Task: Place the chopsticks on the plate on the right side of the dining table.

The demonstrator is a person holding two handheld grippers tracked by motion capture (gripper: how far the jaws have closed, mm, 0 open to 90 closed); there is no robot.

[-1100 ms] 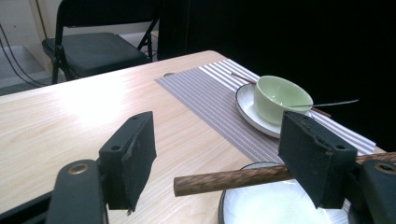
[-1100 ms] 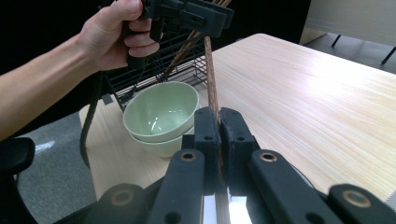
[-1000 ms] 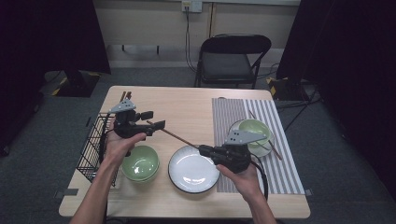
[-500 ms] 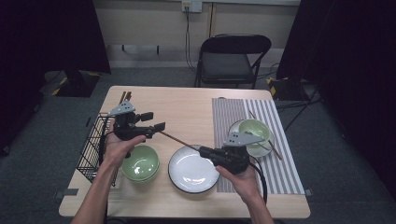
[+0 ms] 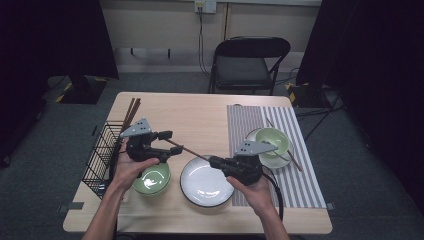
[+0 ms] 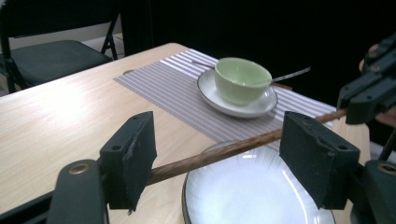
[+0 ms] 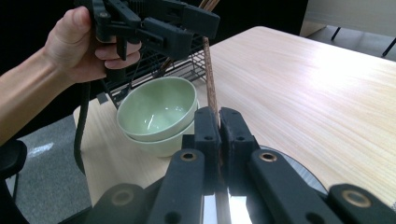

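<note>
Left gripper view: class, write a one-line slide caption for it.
Open left gripper straddles a wooden chopstick above a white plate; the right gripper pinches its far end.

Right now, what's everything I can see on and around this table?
Chopstick: one, dark brown, in the air over the white plate, clamped at one end by the right gripper and passing between the left gripper's open jaws.
White plate: one, near edge of the table, middle.
Stacked bowls: two, pale green, left of the plate.
Bowl on saucer: one green bowl, white saucer, on the striped mat.
Striped mat: one, grey and white, right side.
Wire basket: one, black, at the left edge.
Spare chopsticks: a few, brown, by the basket.
Chair: one, black, behind the table.
Left gripper: black, open.
Right gripper: black, shut.
</note>
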